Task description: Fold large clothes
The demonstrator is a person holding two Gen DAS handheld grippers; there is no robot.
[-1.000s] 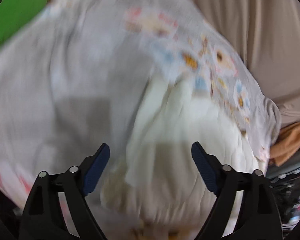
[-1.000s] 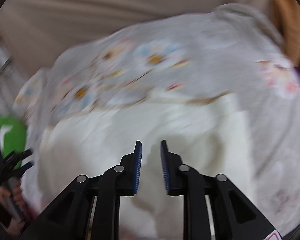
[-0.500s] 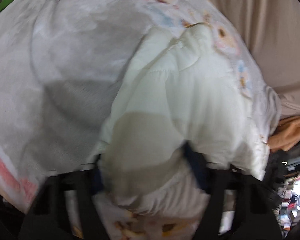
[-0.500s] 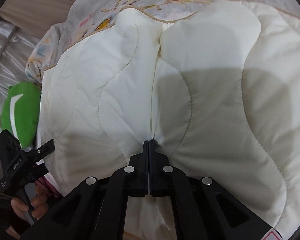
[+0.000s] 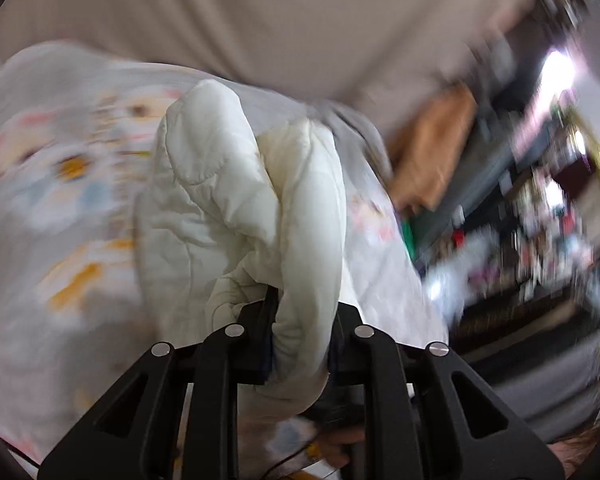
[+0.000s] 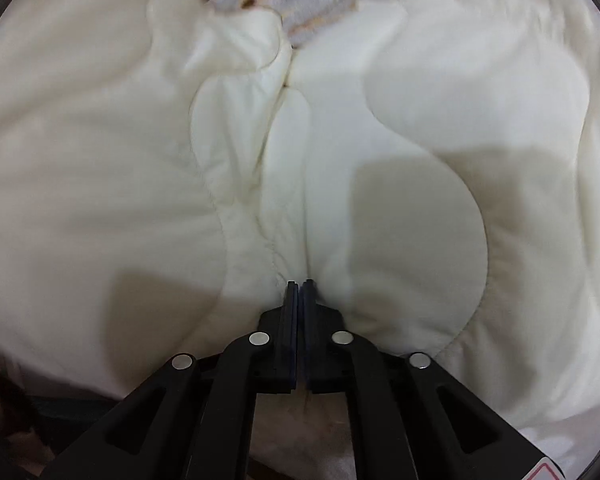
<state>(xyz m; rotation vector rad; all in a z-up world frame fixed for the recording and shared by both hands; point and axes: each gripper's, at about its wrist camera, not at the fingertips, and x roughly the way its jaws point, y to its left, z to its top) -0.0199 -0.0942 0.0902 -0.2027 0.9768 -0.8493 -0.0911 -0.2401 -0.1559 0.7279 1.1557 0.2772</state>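
Gripping the quilt (image 5: pixel 236 184), left gripper (image 5: pixel 300 320) clamps a fat bunch; right gripper (image 6: pixel 299 292) pinches just a thin fold, which could slip free under load.

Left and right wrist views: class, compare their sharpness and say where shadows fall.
Left wrist view: the cream quilted blanket in the left gripper is sharp, while the floral sheet and cluttered shelves smear with motion blur. Right wrist view: mildly soft at top left, grey shadows beside the right gripper; both bulge like fisheyes.
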